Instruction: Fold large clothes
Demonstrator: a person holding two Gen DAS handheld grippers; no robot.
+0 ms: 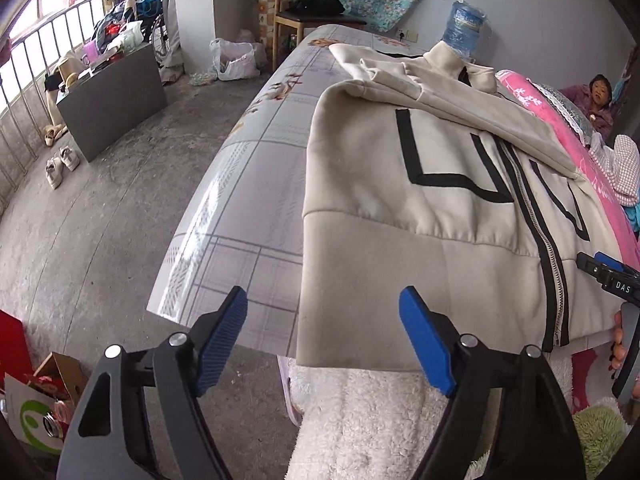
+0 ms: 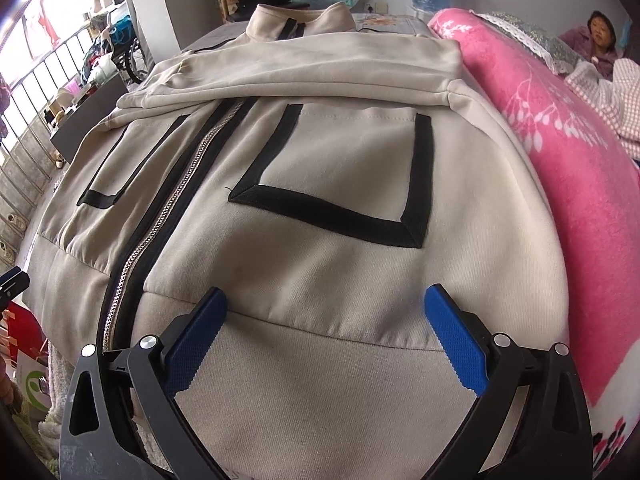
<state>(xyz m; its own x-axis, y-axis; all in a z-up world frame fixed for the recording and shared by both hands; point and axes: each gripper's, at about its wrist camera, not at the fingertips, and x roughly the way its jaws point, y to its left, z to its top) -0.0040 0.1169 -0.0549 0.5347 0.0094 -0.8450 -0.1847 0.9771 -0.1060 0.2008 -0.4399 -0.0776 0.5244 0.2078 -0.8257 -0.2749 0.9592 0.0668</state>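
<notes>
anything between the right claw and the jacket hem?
Nothing visible. The right claw is open, directly over the jacket hem band, only bare fabric between its fingers. The zipper runs to its left, the pink blanket lies to its right, both outside the fingers.

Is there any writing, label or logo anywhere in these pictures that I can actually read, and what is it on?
"DAS": white letters on the black body of the right hand-held gripper, seen in the left wrist view.
Water bottle label: too blurred to read.
Cardboard box: a green logo, no readable words.
</notes>
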